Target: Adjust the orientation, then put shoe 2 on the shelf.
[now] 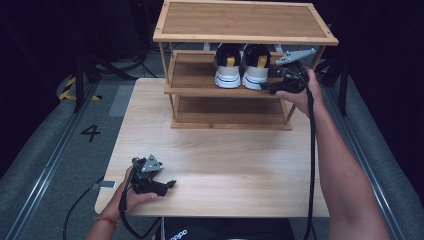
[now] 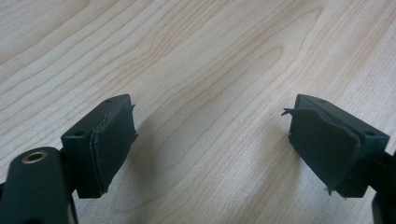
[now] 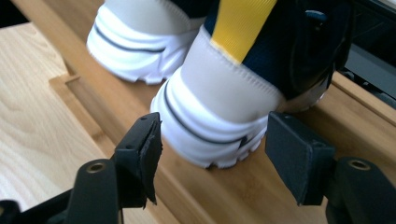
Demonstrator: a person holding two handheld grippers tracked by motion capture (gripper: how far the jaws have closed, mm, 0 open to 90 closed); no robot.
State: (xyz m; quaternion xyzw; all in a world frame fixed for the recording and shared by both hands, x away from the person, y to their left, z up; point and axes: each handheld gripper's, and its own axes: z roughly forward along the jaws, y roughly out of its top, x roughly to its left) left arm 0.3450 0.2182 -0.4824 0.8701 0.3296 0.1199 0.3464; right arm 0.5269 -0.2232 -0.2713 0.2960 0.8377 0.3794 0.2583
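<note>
Overhead, the bamboo rack (image 1: pixel 245 37) stands at twelve o'clock on the pale wood-grain table (image 1: pixel 225 175); two sneakers (image 1: pixel 242 67) sit heels-out on its middle shelf. At the right sneaker's three o'clock is the right gripper (image 1: pixel 272 89); the left gripper (image 1: pixel 170 184) rests at seven o'clock. Left gripper view: jaws spread, worn rubber pads (image 2: pixel 112 140), nothing between. Right gripper view: jaws parted, flanking the right sneaker's (image 3: pixel 219 116) ribbed white heel, pads clear of it.

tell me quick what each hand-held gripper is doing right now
Left hand-held gripper: open, empty, low over the table.
Right hand-held gripper: open, jaws either side of the right shoe heel on the shelf, not gripping it.
</note>
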